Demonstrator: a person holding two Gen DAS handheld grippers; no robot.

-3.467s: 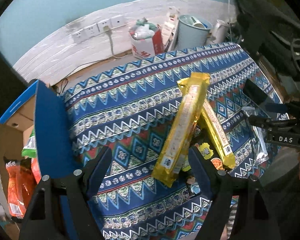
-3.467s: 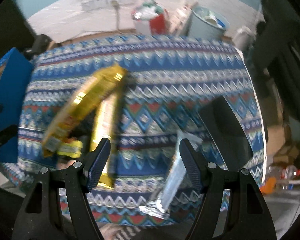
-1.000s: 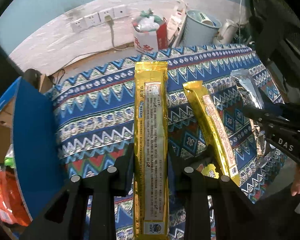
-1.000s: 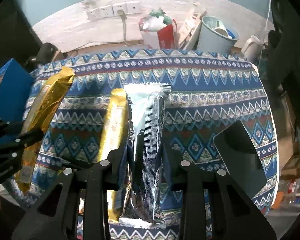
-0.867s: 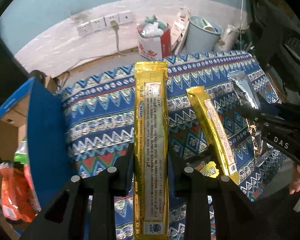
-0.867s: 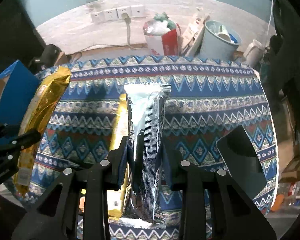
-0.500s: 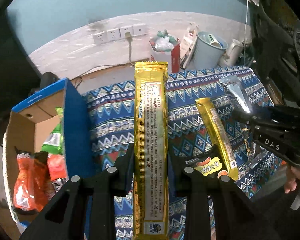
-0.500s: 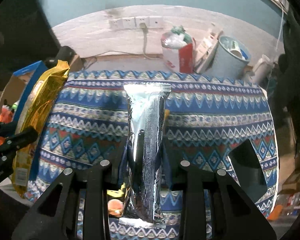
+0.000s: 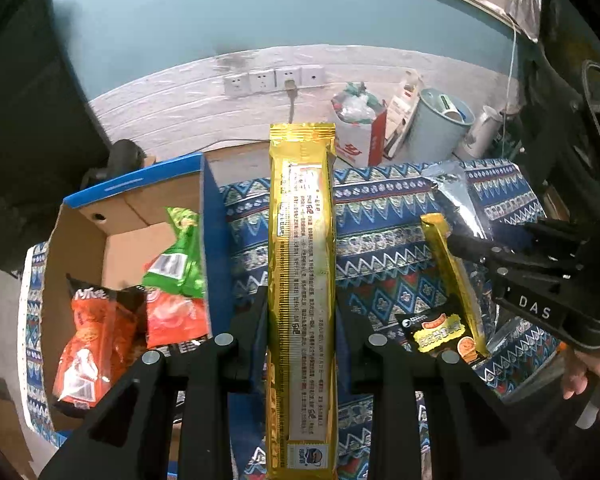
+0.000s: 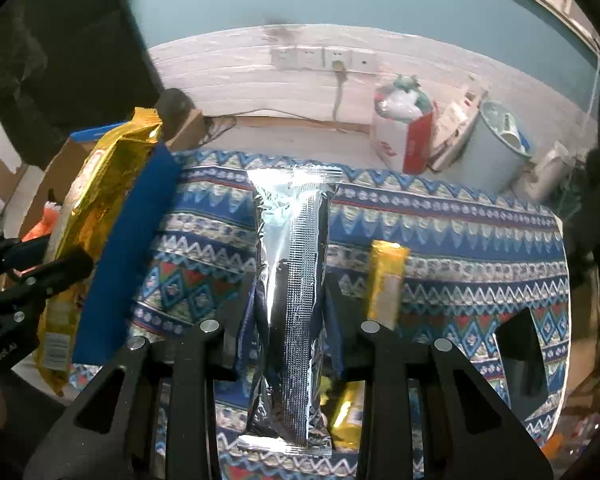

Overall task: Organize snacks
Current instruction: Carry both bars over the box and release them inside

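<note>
Two long packets clamped above the patterned cloth.
Left gripper clenched on gold packet beside open cardboard box of snack bags; right gripper clenched on silver packet, both angled steeply down, smaller gold bar lying alongside.

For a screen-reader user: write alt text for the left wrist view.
The left tool grips a long gold snack pack above a patterned cloth. Left, an open cardboard box holds snack bags.

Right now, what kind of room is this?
Probably a lived-in room at home, not a shop. A patterned tablecloth covers the table, wall sockets sit low on the wall, and a bin and a full rubbish box stand on the floor.
</note>
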